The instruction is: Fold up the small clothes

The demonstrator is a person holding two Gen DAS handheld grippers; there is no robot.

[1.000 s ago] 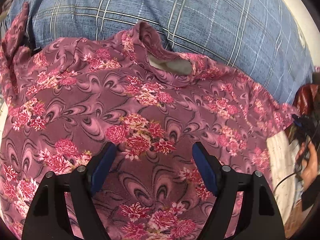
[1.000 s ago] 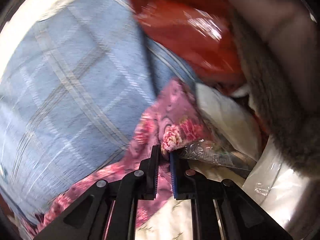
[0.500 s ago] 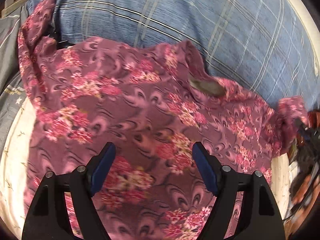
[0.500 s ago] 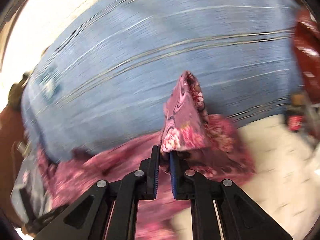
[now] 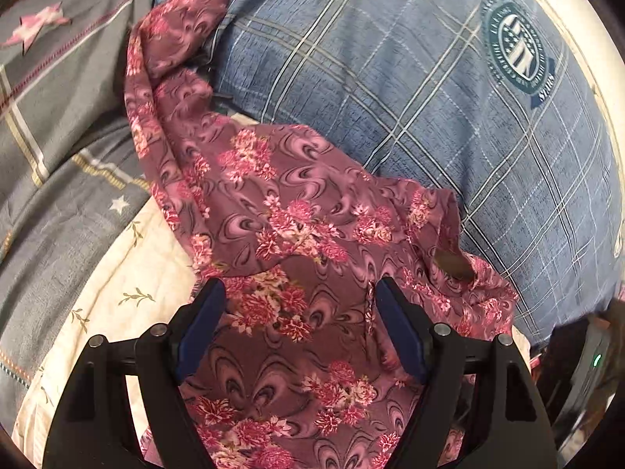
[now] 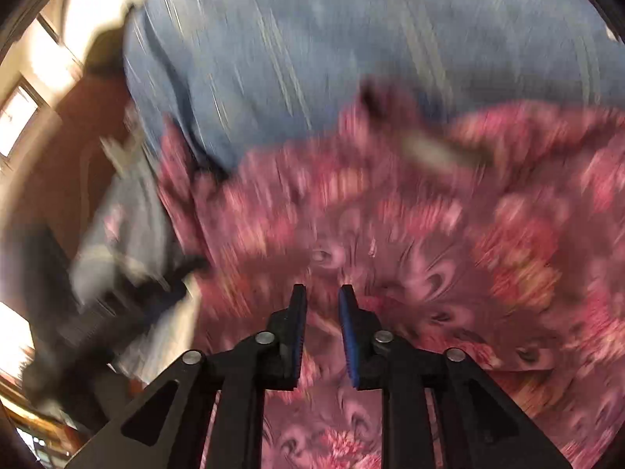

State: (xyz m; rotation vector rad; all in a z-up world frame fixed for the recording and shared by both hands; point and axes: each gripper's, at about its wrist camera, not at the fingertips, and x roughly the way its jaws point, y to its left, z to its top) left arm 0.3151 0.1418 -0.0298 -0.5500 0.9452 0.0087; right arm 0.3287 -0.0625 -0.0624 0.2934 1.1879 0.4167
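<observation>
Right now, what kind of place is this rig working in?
Most likely a bedroom, on a bed. The floral garment lies on a cream leaf-print sheet, against a big blue plaid pillow, with a grey star-patterned quilt beside it.

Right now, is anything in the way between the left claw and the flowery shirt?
No, nothing visible is in the way. The left claw hangs open right over the flowery shirt, with only the cloth showing between its blue pads. The blue plaid pillow lies behind the shirt, not in front.
</observation>
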